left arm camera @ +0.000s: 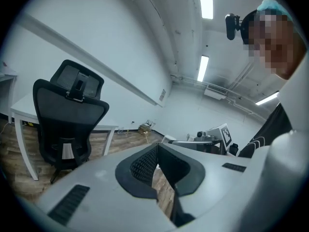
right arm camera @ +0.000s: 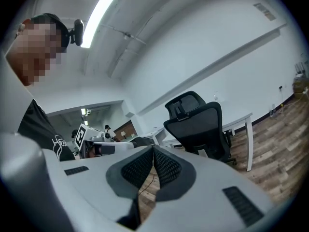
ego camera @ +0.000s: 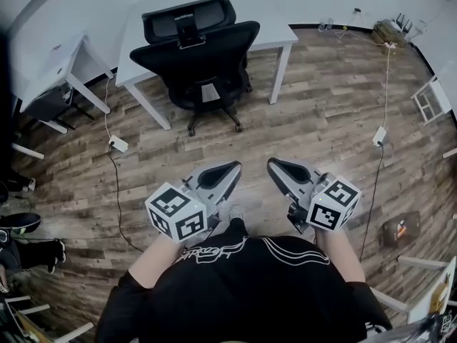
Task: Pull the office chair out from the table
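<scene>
Holding both pairs of tongs low in front of me, I have nothing gripped. The left tongs (left arm camera: 155, 148) are closed pad on pad with only floor showing past them, and the right tongs (right arm camera: 153, 150) are likewise pressed together and empty. Both point forward, side by side, over the brown wood-plank floor (ego camera: 321, 120).

Well apart from them, ahead, stands the black mesh-backed office chair (ego camera: 196, 56). Its backrest and headrest are turned towards me, and its seat seems tucked under the white rectangular worktop (ego camera: 275, 27). Its star base on castors shows on the floor at the worktop's near edge. A white cable with a small white adapter block (ego camera: 118, 143) lies on the floor to the left of the chair.

I judge this to be the approach step: the chair is untouched and not yet pulled. The next move, as I see it, calls for closing the gap to the backrest, parting the tongs and clamping them on its upper rim or sides. Then I would draw straight back so the castors roll clear of the worktop legs and the cable.
</scene>
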`<state>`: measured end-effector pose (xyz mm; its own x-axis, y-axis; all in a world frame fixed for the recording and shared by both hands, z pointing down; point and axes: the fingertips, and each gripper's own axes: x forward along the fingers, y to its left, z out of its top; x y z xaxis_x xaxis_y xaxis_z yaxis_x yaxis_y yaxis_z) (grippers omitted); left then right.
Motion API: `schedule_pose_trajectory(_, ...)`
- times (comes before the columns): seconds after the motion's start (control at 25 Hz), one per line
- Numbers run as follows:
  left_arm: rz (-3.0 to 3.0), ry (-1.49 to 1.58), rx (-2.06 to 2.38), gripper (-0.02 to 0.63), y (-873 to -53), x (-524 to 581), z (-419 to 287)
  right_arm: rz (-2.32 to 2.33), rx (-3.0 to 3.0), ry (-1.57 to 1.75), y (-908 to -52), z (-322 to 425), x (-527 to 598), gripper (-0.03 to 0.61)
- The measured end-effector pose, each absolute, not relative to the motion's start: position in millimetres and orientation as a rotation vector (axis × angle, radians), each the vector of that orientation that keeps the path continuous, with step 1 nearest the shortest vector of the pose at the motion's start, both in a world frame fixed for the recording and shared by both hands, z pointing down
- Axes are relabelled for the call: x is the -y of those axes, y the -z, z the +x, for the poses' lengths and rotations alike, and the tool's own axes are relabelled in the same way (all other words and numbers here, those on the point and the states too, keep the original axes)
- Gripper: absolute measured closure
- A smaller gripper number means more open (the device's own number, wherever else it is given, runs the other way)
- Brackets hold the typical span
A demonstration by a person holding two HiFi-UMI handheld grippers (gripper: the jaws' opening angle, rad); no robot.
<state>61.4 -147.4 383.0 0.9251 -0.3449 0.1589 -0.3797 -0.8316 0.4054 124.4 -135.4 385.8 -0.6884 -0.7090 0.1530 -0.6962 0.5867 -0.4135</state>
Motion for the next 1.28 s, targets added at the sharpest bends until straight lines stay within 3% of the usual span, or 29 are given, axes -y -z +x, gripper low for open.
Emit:
schedule_pose_trajectory(0.36, 2.624, -0.084, 0.642, 0.606, -391.8, 292.1, 12.8, -1.288, -2.838, 0.646, -384.2, 105.4, 272.4, 0.541)
schedule_pose_trajectory(1.28, 2.695, -0.117, 1.014, 0.604, -376.0, 460.1, -45.4, -1.367, -2.893, 0.514, -369.0, 143.5, 474.0, 0.54)
